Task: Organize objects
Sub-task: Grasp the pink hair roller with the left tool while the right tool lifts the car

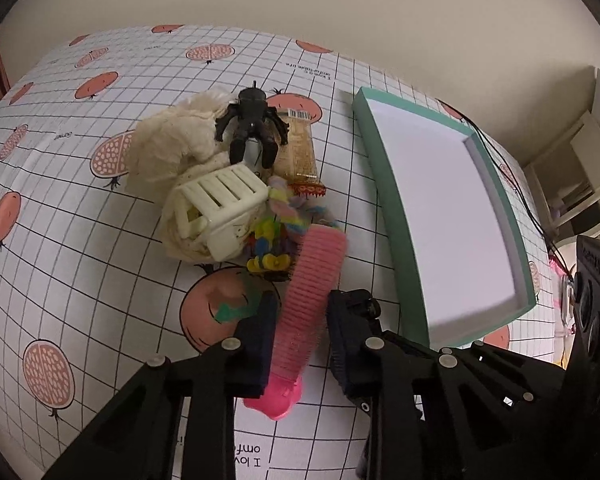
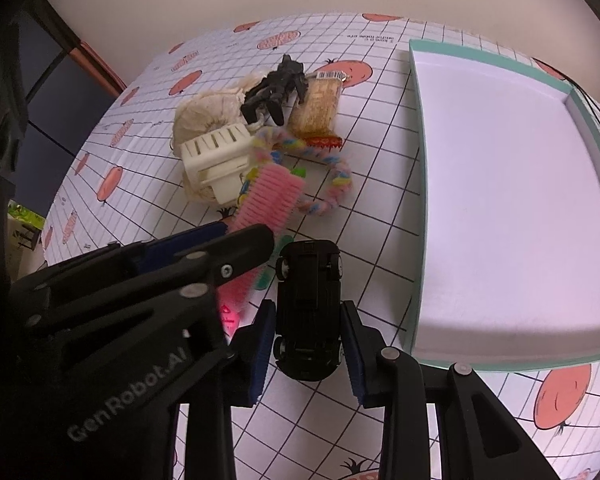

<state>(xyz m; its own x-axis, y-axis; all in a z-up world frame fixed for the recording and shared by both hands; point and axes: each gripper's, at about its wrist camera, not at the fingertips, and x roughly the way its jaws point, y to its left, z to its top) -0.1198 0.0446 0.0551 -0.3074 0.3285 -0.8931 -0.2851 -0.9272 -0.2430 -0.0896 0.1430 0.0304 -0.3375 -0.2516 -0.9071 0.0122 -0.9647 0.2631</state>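
Right up against the lens in the left wrist view, the left gripper (image 1: 300, 320) has its two fingers on either side of a pink hair roller (image 1: 312, 300), and they look closed onto it, though the right finger seems a hair off the bristles so I wouldn't swear how tight the hold is. Its hot pink handle end (image 1: 278, 398) pokes back toward the camera. Over in the right wrist view, the right gripper (image 2: 308, 344) has a black toy car (image 2: 309, 312) sitting belly-up between its fingers, pads flush against both sides, so clamped on it. That car is just left of the teal box (image 2: 418, 208), near the box's closer corner, over the gridded tablecloth (image 2: 380, 264) with the orange fruit prints. The box's white inside is bare (nice and roomy). Everything else is piled well left of the box: a cream plastic crate thing (image 1: 224, 204) lying on a beige fuzzy cloth (image 1: 172, 148), a black spider-ish toy (image 1: 252, 120) at the far end of the pile, a packaged snack bar (image 1: 300, 148) beside it on the box side, and a pastel braided rope (image 2: 332, 168) curling between the pile and the box. Some small colourful bits (image 1: 266, 248) sit under the roller's far tip; can't tell what they are.
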